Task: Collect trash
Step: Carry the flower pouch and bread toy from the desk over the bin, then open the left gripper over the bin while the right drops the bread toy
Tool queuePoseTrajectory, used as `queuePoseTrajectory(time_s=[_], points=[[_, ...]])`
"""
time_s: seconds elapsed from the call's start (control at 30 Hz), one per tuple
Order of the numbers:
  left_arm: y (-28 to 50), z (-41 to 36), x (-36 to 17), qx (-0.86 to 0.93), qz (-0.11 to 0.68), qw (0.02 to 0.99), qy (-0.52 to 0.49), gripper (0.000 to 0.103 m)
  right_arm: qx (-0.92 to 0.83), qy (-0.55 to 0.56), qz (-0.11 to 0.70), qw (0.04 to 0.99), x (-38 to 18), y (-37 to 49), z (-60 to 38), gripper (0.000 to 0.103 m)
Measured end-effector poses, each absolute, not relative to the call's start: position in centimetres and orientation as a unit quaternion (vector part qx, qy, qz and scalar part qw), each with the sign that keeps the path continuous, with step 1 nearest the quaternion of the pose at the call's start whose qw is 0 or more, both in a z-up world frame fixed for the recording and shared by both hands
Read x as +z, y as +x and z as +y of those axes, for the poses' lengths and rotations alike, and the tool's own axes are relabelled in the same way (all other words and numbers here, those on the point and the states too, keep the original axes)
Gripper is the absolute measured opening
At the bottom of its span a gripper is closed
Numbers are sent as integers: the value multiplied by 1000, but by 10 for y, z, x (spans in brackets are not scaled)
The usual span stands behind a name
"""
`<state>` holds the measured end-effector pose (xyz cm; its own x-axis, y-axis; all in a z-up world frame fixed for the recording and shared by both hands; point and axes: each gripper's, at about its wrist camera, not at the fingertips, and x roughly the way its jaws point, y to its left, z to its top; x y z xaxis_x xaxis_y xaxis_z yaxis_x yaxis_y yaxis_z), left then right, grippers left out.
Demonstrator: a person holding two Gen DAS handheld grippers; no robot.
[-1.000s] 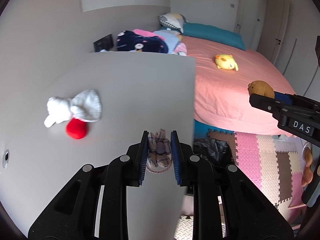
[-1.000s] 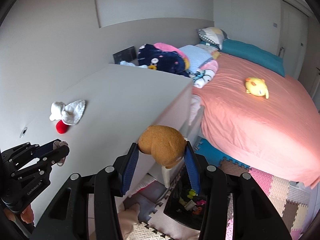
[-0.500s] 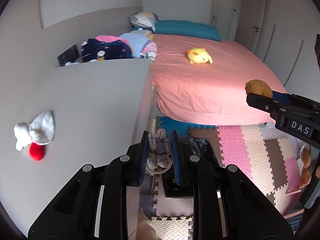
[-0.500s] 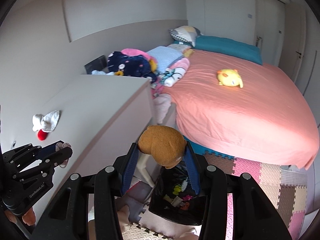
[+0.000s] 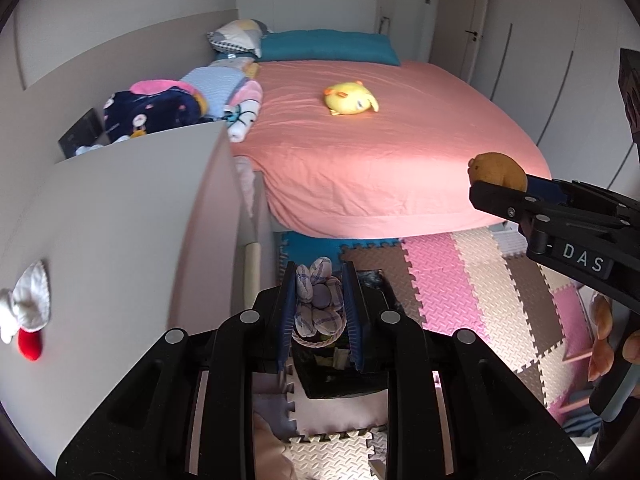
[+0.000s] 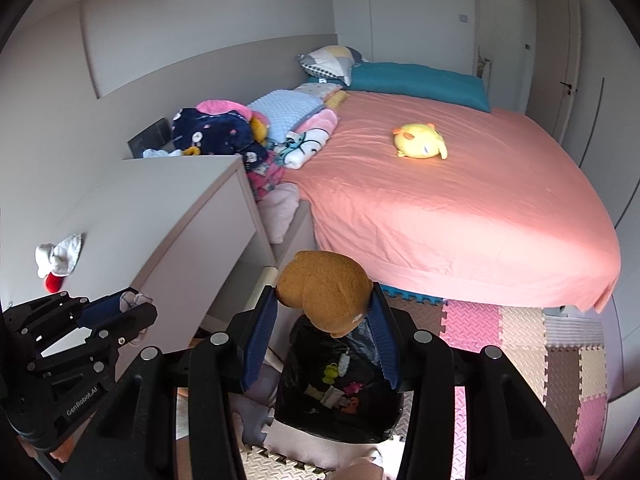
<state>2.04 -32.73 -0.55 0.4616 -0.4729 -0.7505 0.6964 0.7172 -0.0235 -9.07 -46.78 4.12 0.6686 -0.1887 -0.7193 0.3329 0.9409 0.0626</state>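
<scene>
Two loads above bin point(image 6: 340, 392) (bed point(image 6: 440, 208) beyond).

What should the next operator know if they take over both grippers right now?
Left gripper: shut on plaid fabric toy, above the bin.
Right gripper: shut on brown plush, above the bin's far edge.
Black-lined trash bin on the foam mat by the dresser already holds small bits.
Nothing released yet.
Left: drop both in; white-and-red item sits on the dresser.
</scene>
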Motion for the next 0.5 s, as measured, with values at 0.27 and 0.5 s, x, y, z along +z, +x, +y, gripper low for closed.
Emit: queuePoseTrajectory(time_s=[0.27,0.5], points=[[24,-348,-16,-361,396,830,154,23,-156,102,388,903,34,-88,-486,48],[34,-348,-21,-324,391,843,179,97,-178,88,399,895,31,-73,-493,100]])
